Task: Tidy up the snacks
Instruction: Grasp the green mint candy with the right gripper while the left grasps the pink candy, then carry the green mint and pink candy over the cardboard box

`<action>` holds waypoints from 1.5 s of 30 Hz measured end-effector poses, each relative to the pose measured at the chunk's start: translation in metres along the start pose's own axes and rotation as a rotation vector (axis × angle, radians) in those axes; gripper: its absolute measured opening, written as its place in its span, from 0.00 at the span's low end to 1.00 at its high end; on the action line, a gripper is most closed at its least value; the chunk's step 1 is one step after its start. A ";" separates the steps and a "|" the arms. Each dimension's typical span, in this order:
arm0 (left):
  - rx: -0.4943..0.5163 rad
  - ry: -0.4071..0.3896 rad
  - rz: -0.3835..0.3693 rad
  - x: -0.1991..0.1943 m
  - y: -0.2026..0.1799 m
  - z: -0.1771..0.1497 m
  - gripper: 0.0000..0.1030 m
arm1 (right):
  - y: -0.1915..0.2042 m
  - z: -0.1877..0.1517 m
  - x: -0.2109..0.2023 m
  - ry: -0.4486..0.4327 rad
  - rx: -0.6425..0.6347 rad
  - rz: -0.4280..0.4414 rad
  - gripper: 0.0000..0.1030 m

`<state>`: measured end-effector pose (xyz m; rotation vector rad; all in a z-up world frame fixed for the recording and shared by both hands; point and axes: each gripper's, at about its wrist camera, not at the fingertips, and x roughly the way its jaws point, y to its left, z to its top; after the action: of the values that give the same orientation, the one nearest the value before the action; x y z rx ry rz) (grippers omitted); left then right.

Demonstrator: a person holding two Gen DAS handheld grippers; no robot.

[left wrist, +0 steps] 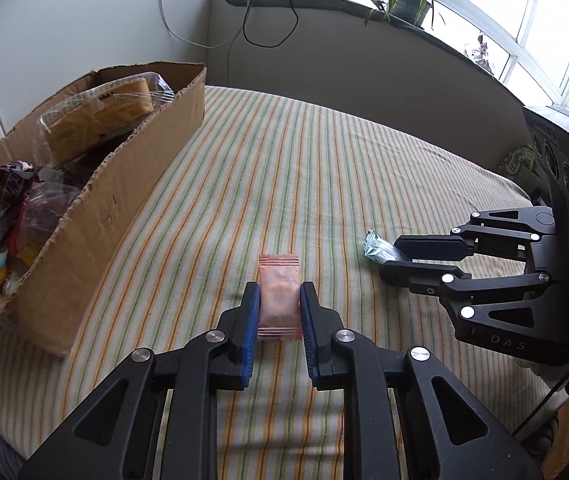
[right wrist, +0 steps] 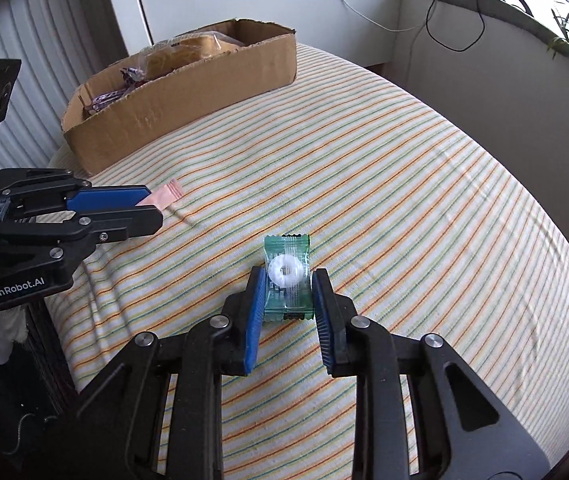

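Observation:
My left gripper is shut on a small pink candy packet, low over the striped cloth; it also shows in the right wrist view with the pink packet sticking out past its tips. My right gripper is shut on a green packet with a white ring candy; in the left wrist view the right gripper holds the same green packet. A cardboard box with several snacks stands at the left, also seen in the right wrist view.
The striped tablecloth covers a rounded table. A green snack bag lies at the far right edge. A grey wall with a sill, cables and a potted plant stands behind the table.

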<state>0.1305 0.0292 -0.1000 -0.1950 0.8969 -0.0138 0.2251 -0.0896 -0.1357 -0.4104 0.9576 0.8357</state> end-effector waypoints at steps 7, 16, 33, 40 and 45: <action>0.003 -0.055 -0.022 -0.029 0.010 -0.003 0.18 | 0.005 0.010 -0.027 -0.056 0.064 -0.037 0.24; -0.006 -0.135 -0.041 -0.065 0.028 0.002 0.18 | 0.033 0.041 -0.059 -0.123 0.050 -0.061 0.24; -0.021 -0.239 -0.009 -0.090 0.087 0.025 0.18 | 0.079 0.129 -0.043 -0.196 -0.012 -0.044 0.24; -0.043 -0.261 0.021 -0.094 0.119 0.035 0.18 | 0.088 0.159 -0.018 -0.192 -0.029 -0.032 0.24; -0.066 -0.268 0.039 -0.092 0.136 0.037 0.18 | 0.095 0.171 -0.006 -0.183 -0.045 -0.029 0.24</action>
<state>0.0920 0.1778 -0.0296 -0.2344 0.6338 0.0769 0.2435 0.0777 -0.0351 -0.3785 0.7636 0.8544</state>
